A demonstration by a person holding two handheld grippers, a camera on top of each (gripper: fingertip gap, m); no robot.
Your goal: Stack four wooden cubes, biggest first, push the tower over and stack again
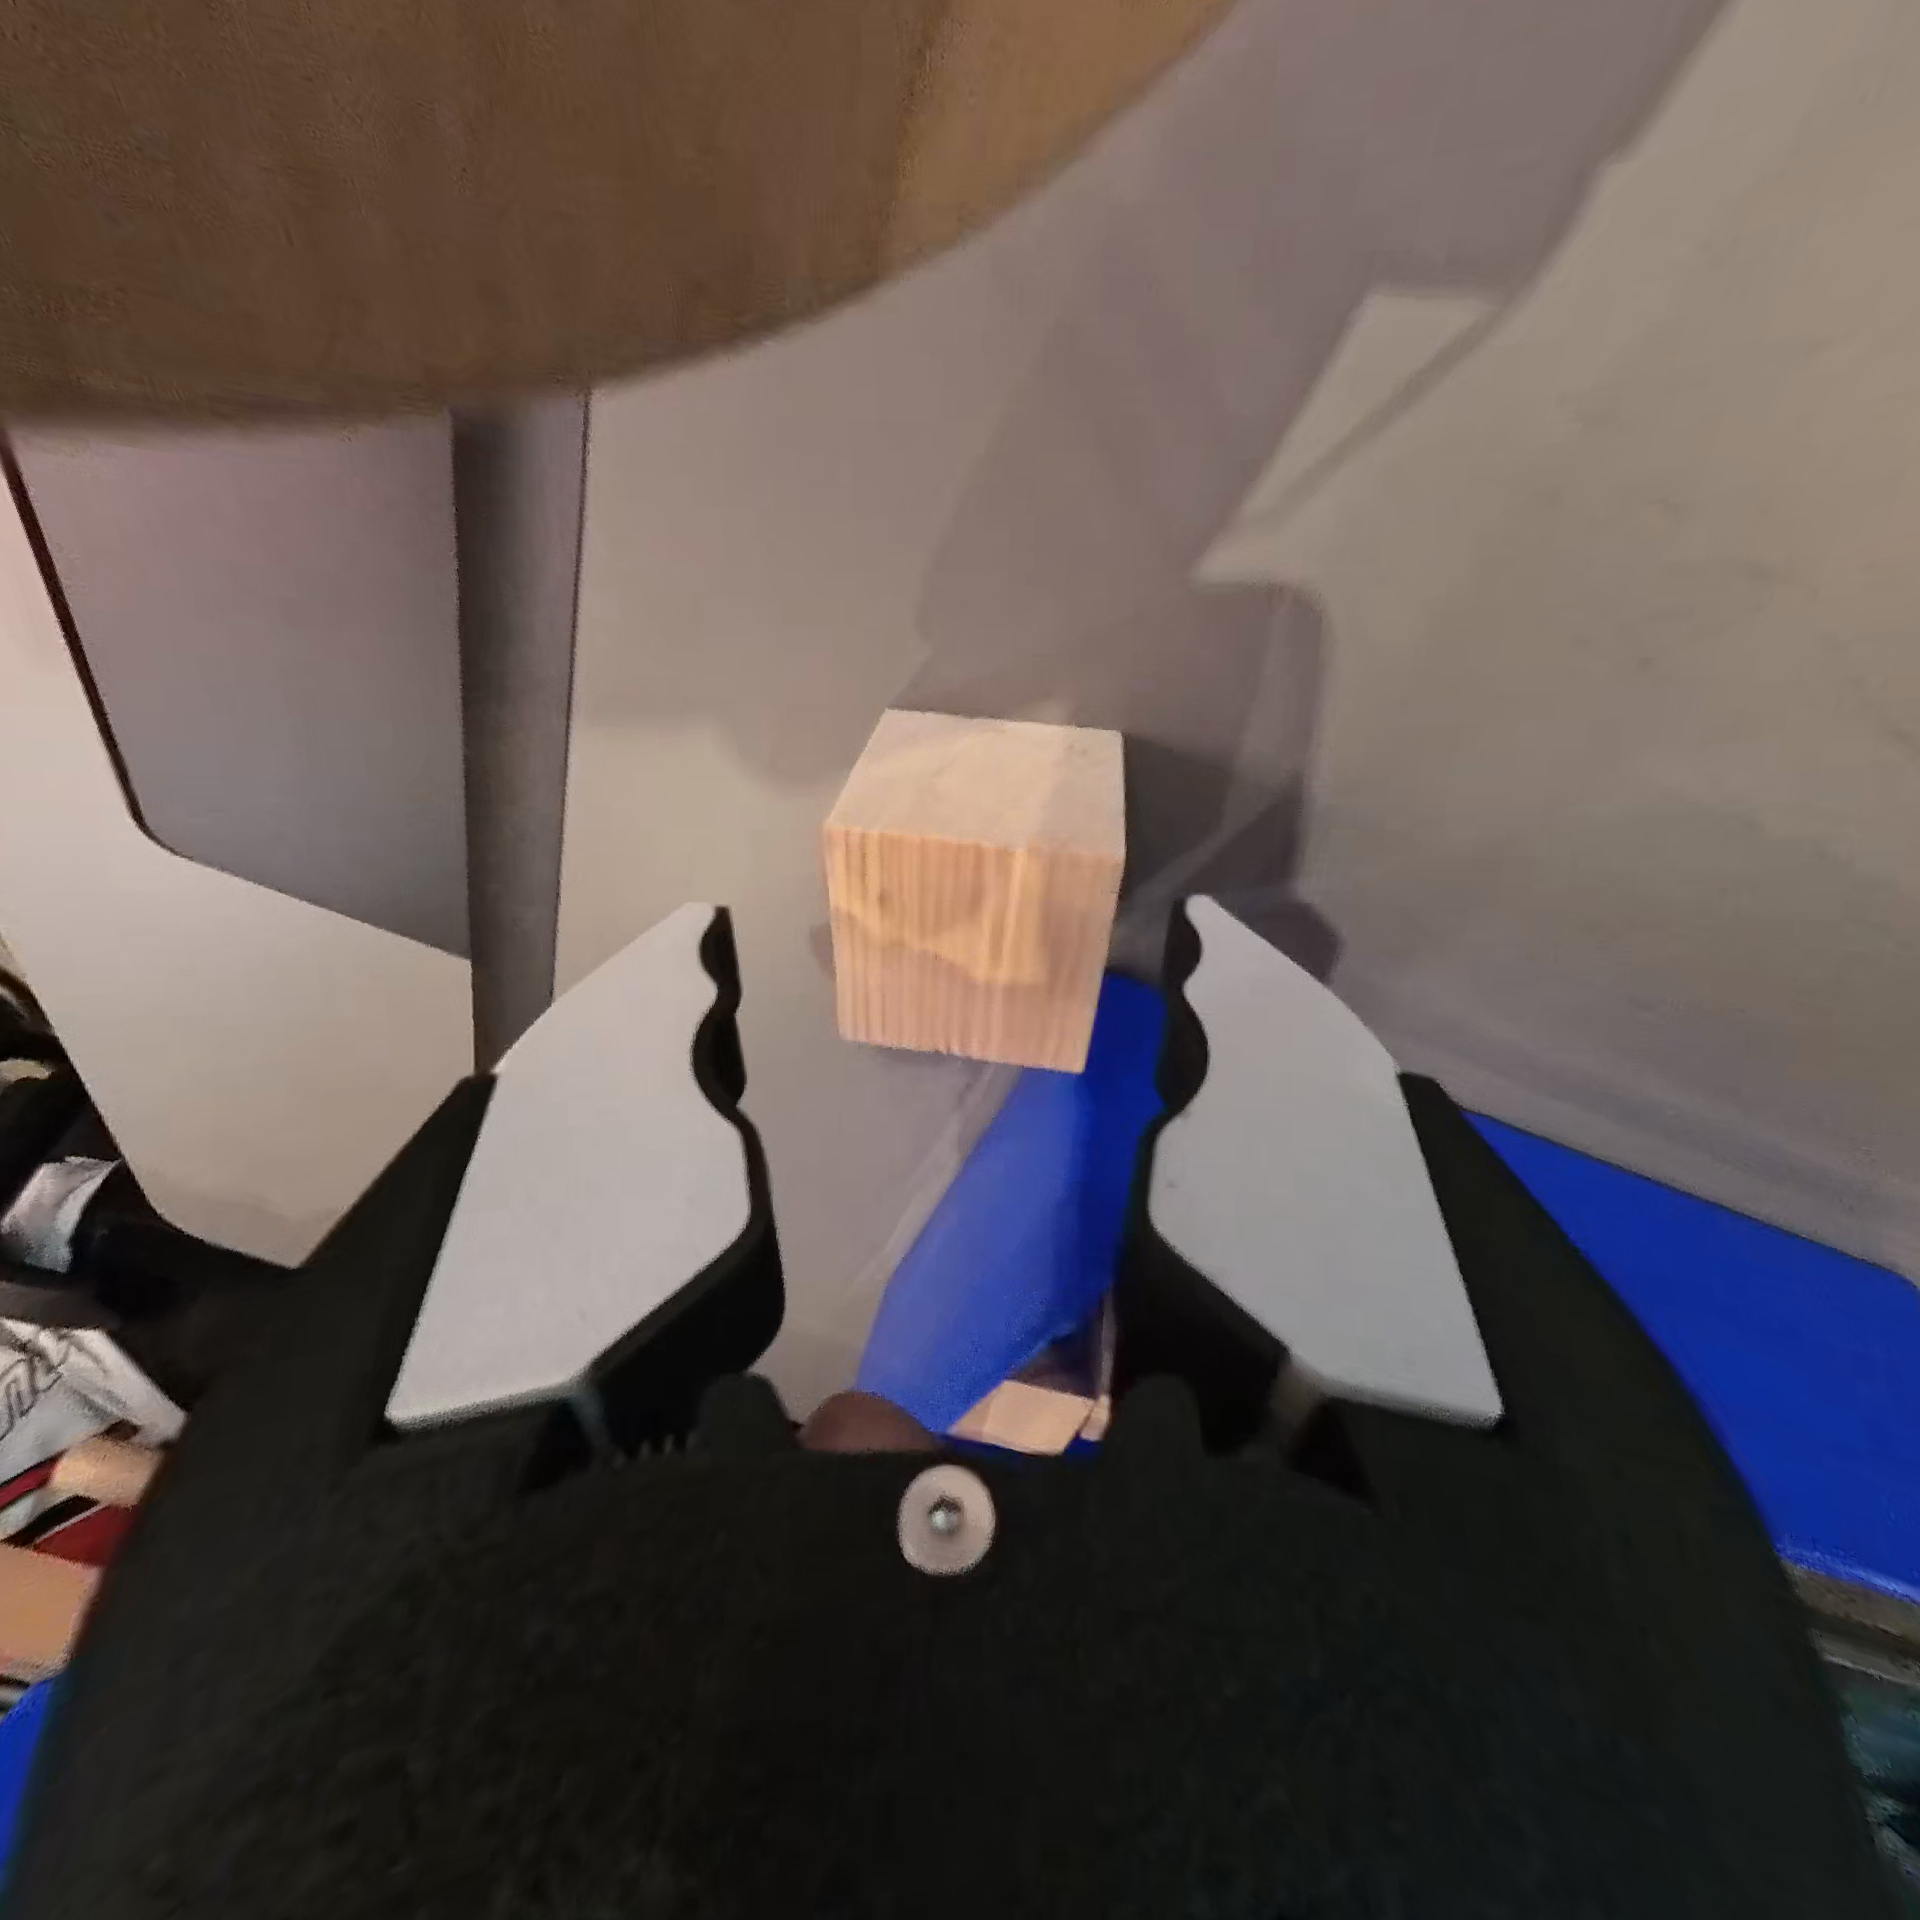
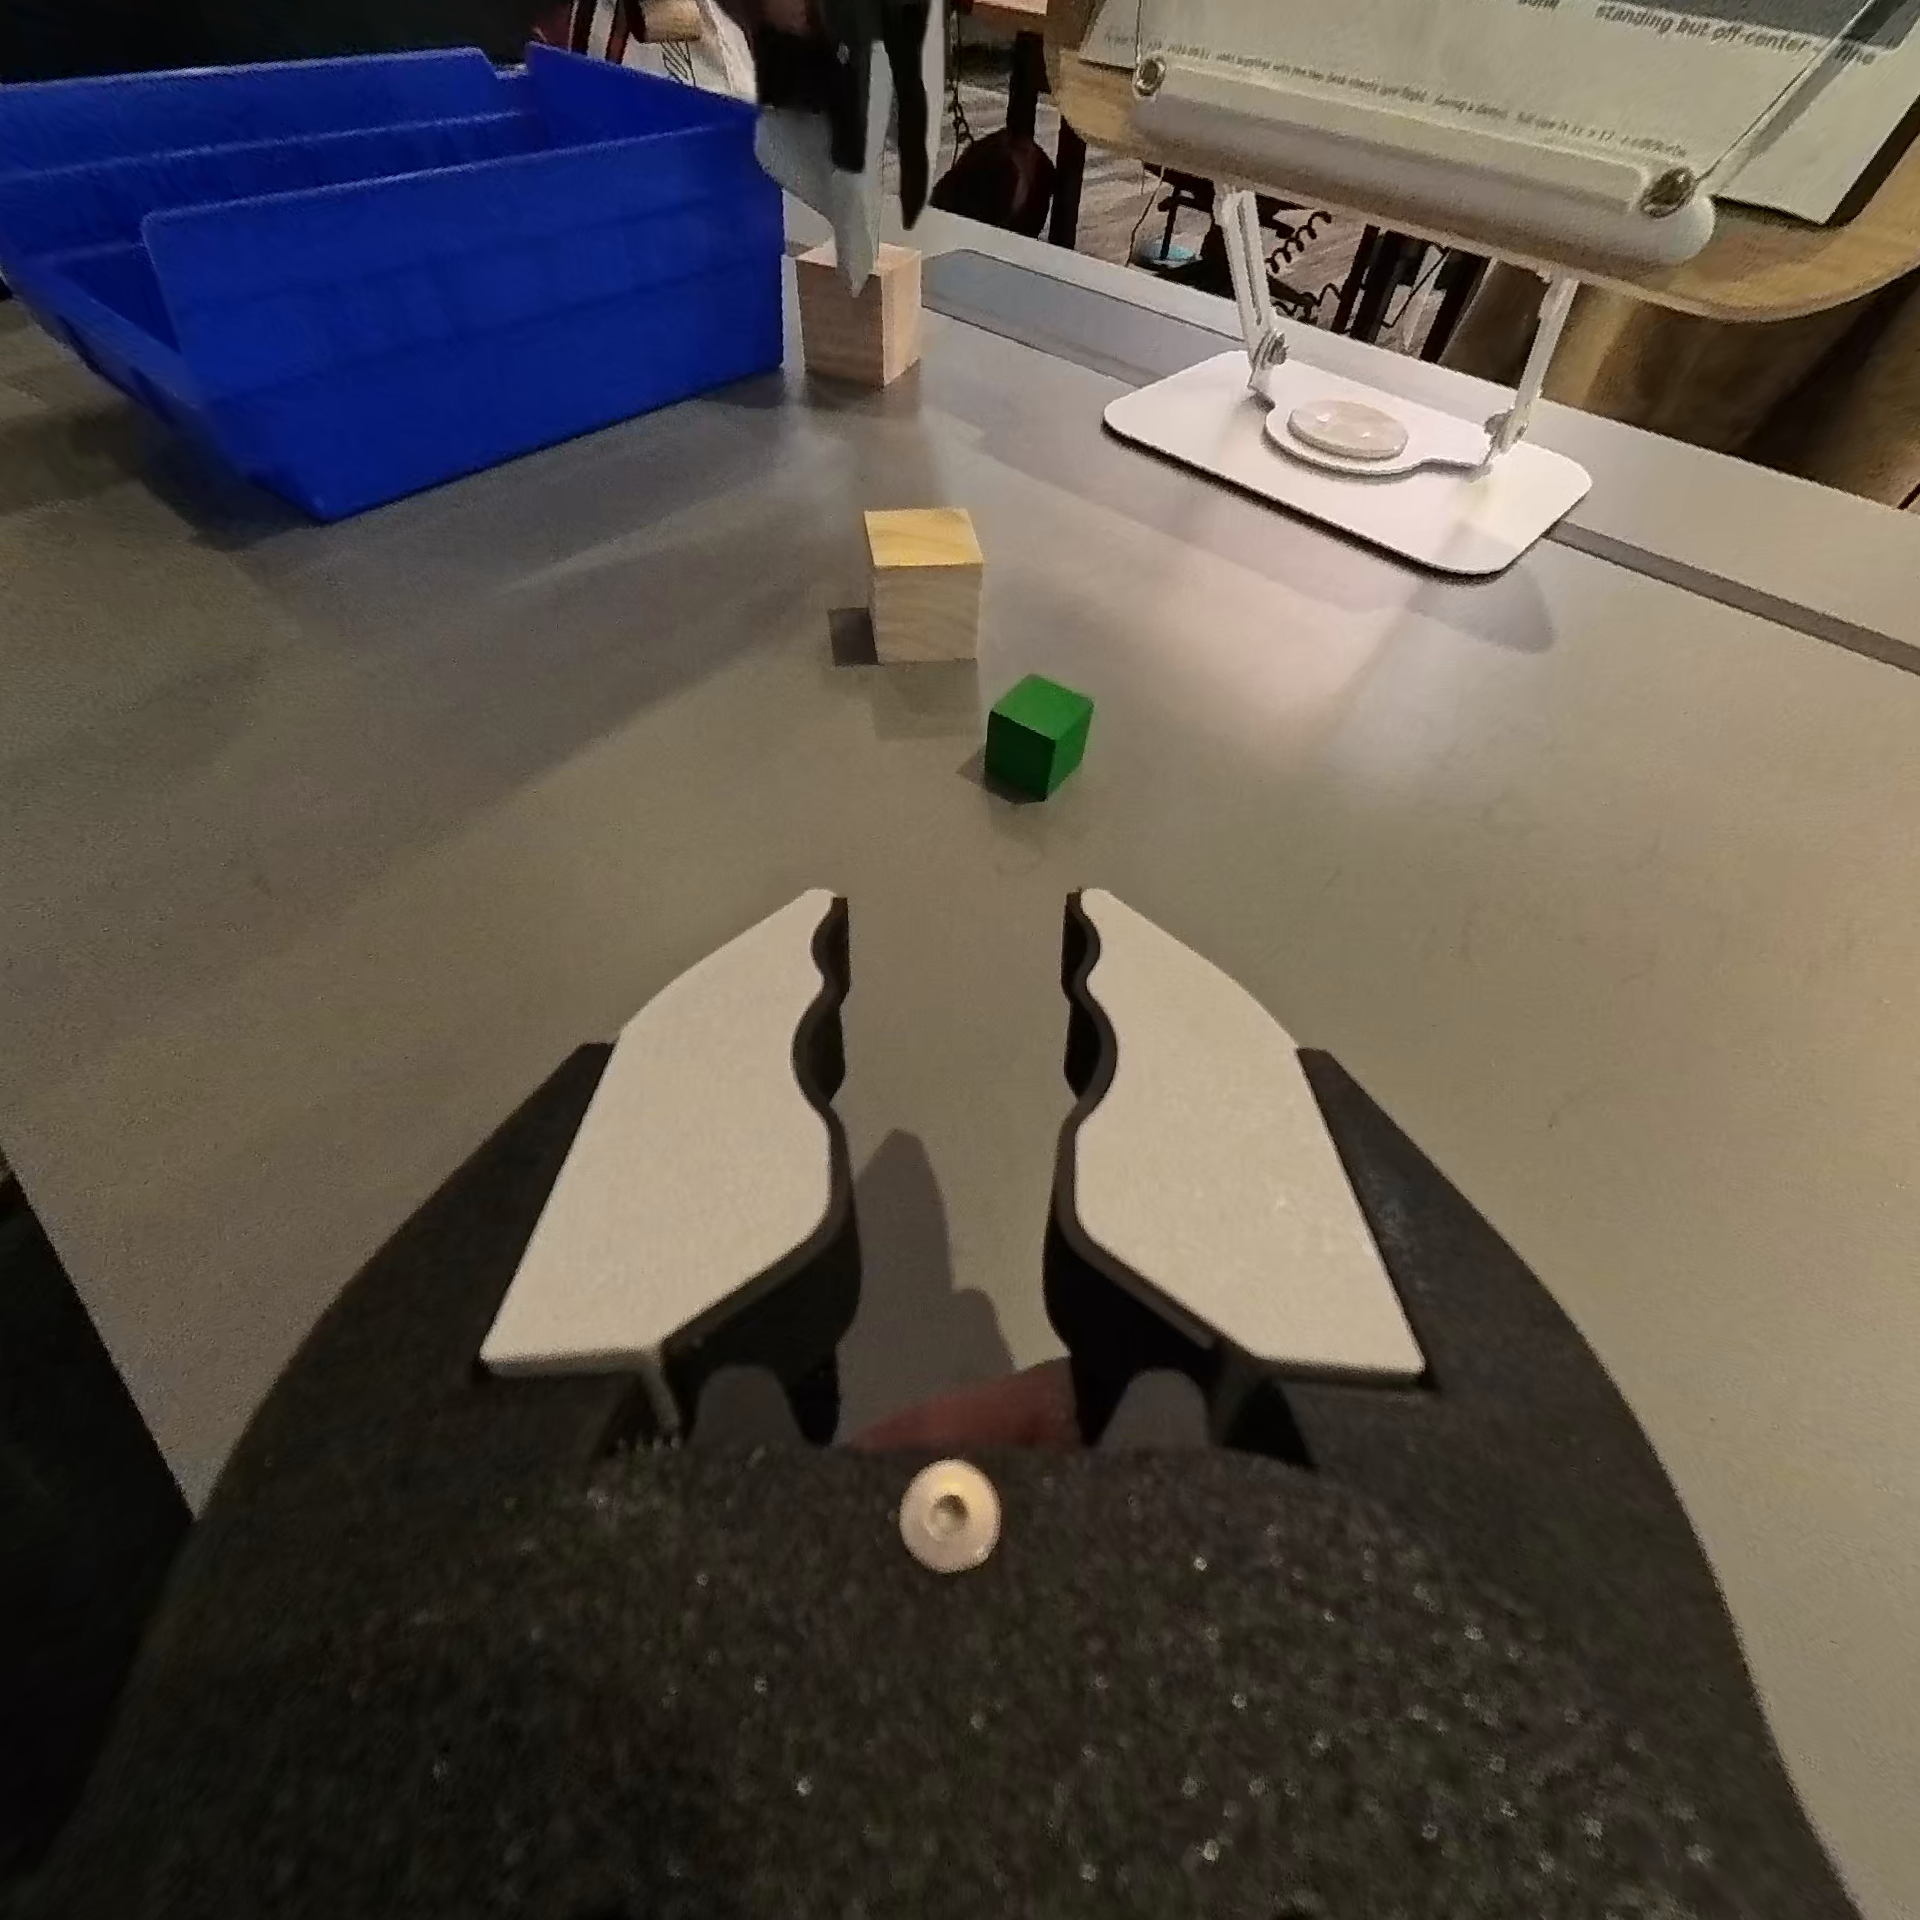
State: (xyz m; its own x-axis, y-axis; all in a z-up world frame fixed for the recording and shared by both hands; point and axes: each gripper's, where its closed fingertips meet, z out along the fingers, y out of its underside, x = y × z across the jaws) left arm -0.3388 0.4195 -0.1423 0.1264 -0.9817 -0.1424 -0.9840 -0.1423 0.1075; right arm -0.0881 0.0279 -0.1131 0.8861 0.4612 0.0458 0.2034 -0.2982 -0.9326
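Observation:
A large wooden cube (image 1: 971, 821) stands on the grey table, just beyond my left gripper (image 1: 953, 909), which is open and empty with its fingertips on either side of the cube's near face. In the right wrist view this cube (image 2: 831, 322) stands beside the blue bin, with the left gripper (image 2: 862, 239) hanging over it. A medium wooden cube (image 2: 925, 587) and a small green cube (image 2: 1039, 738) stand in mid-table. My right gripper (image 2: 956, 899) is open and empty, short of the green cube. A bit of pale wood (image 1: 1029, 1418) shows low between the left fingers, mostly hidden.
A blue divided bin (image 2: 416, 312) stands at the far left, close to the large cube. A white stand (image 2: 1351, 457) holding a sheet stands at the far right. A round wooden tabletop (image 1: 520, 187) on a dark leg lies beyond the table's far edge. Tip to tip, the grippers are about 45 cm apart. To the small green cube (image 2: 1039, 738): right tips about 12 cm, left tips about 35 cm.

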